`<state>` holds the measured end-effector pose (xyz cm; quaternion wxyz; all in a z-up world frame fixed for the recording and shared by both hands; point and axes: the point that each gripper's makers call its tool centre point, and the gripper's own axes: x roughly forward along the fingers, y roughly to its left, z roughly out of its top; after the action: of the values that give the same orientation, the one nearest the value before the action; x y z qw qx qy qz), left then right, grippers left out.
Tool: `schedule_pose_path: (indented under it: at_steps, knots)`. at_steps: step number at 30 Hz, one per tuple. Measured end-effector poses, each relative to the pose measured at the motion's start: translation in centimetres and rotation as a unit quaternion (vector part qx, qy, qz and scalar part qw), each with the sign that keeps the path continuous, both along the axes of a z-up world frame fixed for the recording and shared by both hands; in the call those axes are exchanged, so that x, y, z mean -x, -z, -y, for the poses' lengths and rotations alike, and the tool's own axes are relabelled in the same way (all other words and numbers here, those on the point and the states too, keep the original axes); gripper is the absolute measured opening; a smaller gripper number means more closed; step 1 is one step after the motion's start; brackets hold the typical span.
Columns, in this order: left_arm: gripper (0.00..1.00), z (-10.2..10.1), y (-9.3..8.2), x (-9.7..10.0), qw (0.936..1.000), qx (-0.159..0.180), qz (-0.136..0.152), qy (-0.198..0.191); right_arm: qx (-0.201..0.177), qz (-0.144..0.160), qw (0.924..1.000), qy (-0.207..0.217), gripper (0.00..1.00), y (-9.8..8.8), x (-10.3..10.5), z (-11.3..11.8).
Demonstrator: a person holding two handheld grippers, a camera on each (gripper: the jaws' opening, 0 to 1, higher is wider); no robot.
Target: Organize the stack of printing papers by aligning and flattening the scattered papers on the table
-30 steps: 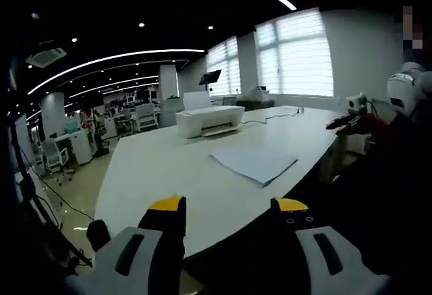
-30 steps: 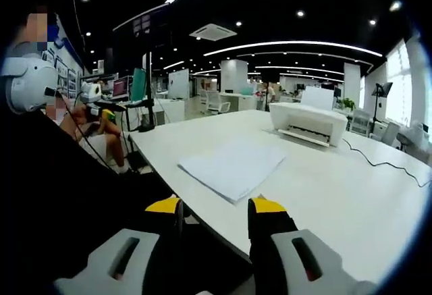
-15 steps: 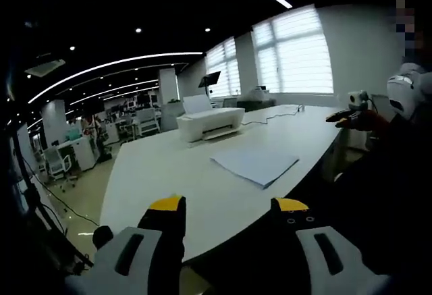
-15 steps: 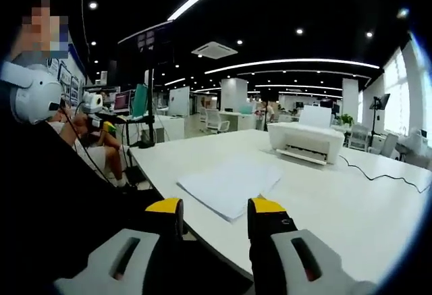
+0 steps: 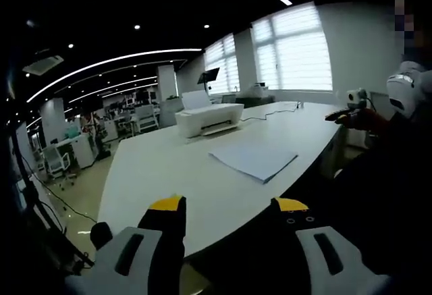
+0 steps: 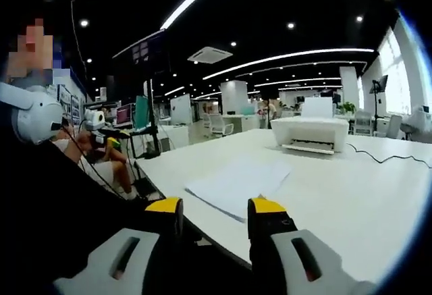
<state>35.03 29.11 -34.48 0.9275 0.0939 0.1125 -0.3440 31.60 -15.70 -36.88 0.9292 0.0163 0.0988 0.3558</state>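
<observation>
In the left gripper view the left gripper [image 5: 229,207] is held in the air in front of the edge of the white table [image 5: 155,173]. Its two yellow-tipped jaws stand wide apart and there is nothing between them. The stack of papers [image 5: 253,158] lies flat on the table ahead of the gripper and a little to its right, well apart from the tips. Beyond the papers, further from the gripper, stands a white printer [image 5: 209,117], and a dark cable [image 5: 273,113] runs over the table to the right of it.

In the right gripper view the right gripper [image 6: 214,208] is also off the table, near its front edge, with jaws parted and holding nothing. The stack of papers [image 6: 236,183] is just ahead of the tips, not touched by them. The sheets look slightly uneven at the edges. The printer [image 6: 309,133] is further ahead to the right. At the left side a person's dark sleeve [image 6: 47,207] is close to the camera.
</observation>
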Motion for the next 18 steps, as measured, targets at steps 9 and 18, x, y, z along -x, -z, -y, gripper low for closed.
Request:
schedule_pose_path:
  at_steps: [9,18]
  knots:
    - [0.55,0.07,-0.06,0.2,1.0,-0.002,0.003,0.001,0.005,0.008,1.0,-0.003,0.33,-0.13,0.26,0.05]
    - [0.55,0.17,-0.67,0.37,0.9999,-0.006,0.01,0.002,0.007,0.014,0.9998,0.009,0.33,-0.54,0.32,0.74]
